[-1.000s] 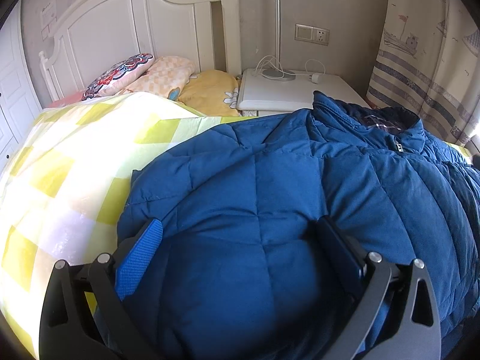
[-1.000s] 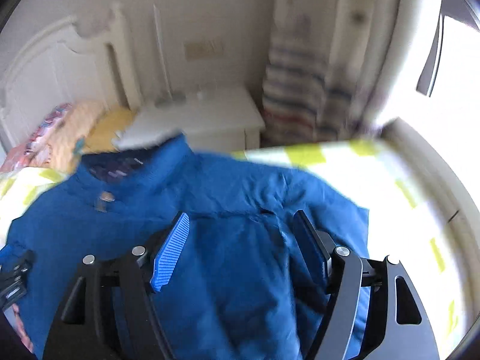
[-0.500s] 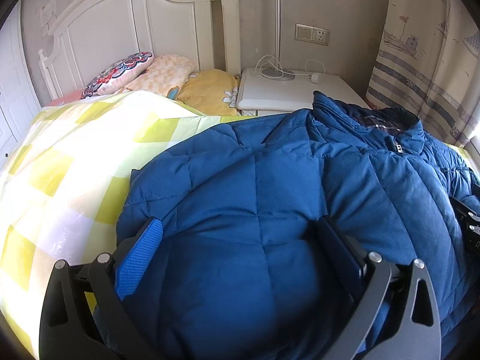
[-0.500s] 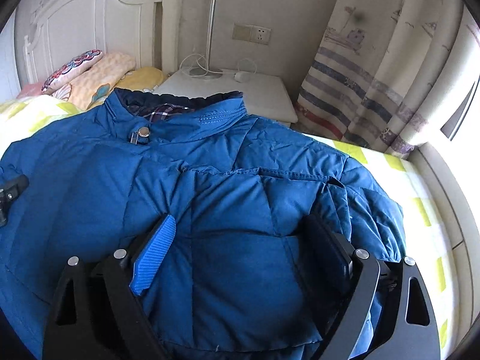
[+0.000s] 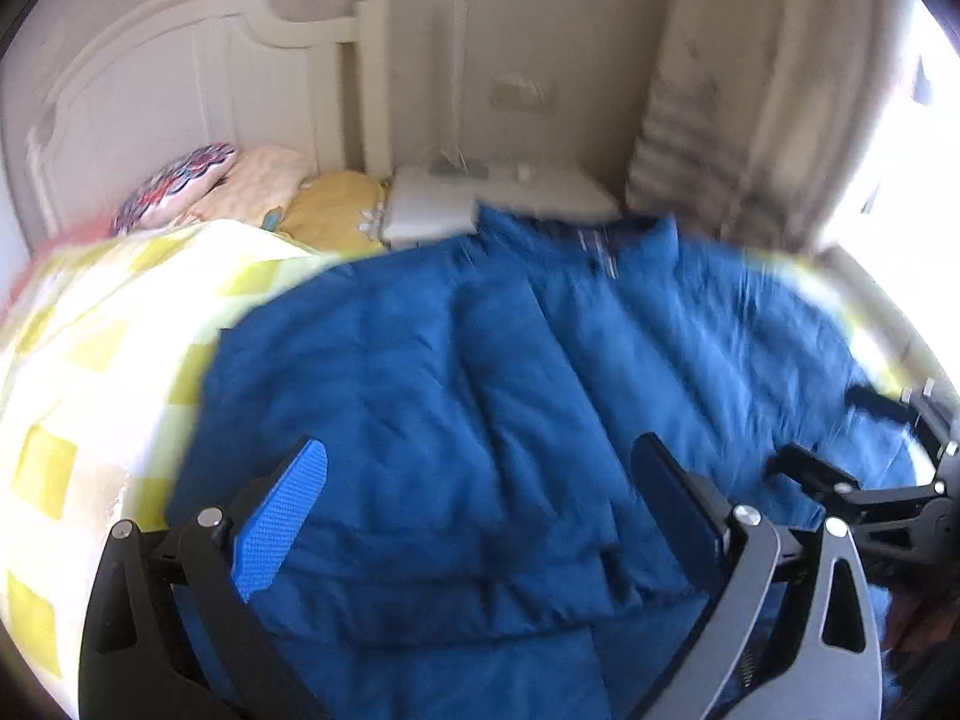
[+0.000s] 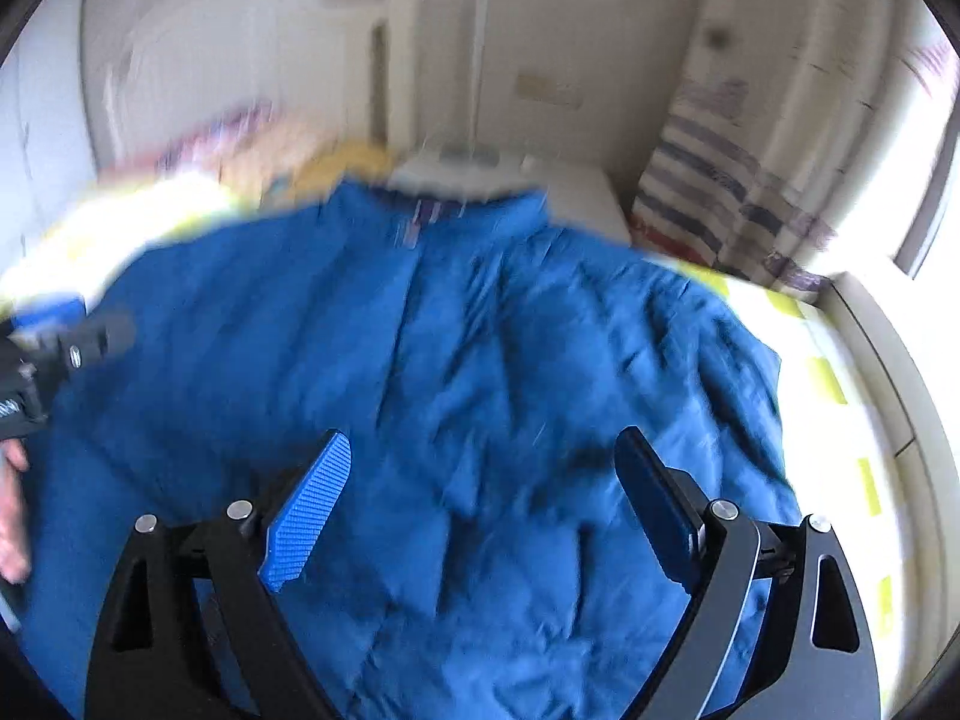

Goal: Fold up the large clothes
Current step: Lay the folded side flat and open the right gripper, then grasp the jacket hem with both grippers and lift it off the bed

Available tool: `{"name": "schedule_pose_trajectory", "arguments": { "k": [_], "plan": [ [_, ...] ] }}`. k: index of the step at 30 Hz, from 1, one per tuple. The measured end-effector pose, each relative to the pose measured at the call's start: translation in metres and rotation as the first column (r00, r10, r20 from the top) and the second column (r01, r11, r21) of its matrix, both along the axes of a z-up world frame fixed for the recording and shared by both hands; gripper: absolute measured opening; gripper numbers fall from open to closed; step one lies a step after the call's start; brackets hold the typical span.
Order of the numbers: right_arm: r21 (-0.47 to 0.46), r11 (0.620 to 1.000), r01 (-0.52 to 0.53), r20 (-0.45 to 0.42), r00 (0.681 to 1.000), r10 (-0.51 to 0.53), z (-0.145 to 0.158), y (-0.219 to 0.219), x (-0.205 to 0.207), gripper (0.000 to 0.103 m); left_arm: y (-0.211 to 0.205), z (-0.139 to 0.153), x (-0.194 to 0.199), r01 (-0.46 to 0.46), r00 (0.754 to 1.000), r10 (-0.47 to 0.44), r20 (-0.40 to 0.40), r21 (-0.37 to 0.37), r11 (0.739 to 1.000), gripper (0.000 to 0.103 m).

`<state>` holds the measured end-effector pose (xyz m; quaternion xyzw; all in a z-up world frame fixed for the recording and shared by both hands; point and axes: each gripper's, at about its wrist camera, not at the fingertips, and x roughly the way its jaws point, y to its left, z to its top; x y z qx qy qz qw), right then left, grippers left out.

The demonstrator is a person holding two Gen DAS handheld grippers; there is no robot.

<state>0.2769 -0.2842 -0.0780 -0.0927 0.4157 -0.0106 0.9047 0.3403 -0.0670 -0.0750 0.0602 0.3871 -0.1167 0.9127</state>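
Jacket [image 5: 480, 396] lies spread on bed [image 5: 90, 360], collar toward nightstand [image 5: 540, 192]. Left hand-held gripper [image 5: 480, 498] wide open above it, nothing pinched. Right hand-held gripper [image 6: 480, 480] jaws just opened wide over jacket, gripping nothing.

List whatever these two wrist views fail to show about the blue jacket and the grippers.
- Blue jacket hem: in both views it runs under the gripper frames and off the bottom edge.
- Collar fastening: motion blur smears it in the right wrist view.
- Left gripper contact with the jacket: jaws stand wide apart, blur hides whether the tips touch.
- Right gripper: jaws wide, nothing visibly pinched; touch unclear.
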Motion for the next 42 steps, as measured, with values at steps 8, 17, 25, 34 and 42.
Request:
{"name": "schedule_pose_trajectory", "arguments": {
  "k": [8, 17, 25, 34, 42],
  "plan": [
    [0.062, 0.998, 0.015, -0.025, 1.0, -0.014, 0.003, -0.018, -0.017, 0.086, -0.004, -0.019, -0.002, 0.003, 0.999, 0.001, -0.034, 0.111, 0.994, 0.101],
    [0.189, 0.973, 0.133, -0.053, 0.991, -0.125, -0.017, -0.103, -0.071, 0.086, 0.085, -0.033, -0.058, -0.1, 0.987, 0.092, -0.133, -0.055, 0.993, 0.101],
    [0.168, 0.976, 0.136, -0.047, 0.99, -0.13, -0.017, -0.1, -0.074, 0.087, 0.071, -0.037, -0.052, -0.124, 0.983, 0.131, -0.127, 0.066, 0.99, 0.101],
    [-0.048, 0.998, -0.045, 0.057, 0.997, 0.047, 0.024, -0.025, -0.129, 0.088, 0.049, -0.001, -0.109, -0.034, 0.995, 0.027, -0.092, -0.072, 0.997, 0.101],
    [0.078, 0.985, -0.156, -0.116, 0.98, 0.165, -0.021, 0.01, -0.13, 0.098, 0.003, -0.039, -0.131, 0.108, 0.987, -0.103, -0.124, 0.036, 0.993, 0.101]
  ]
}}
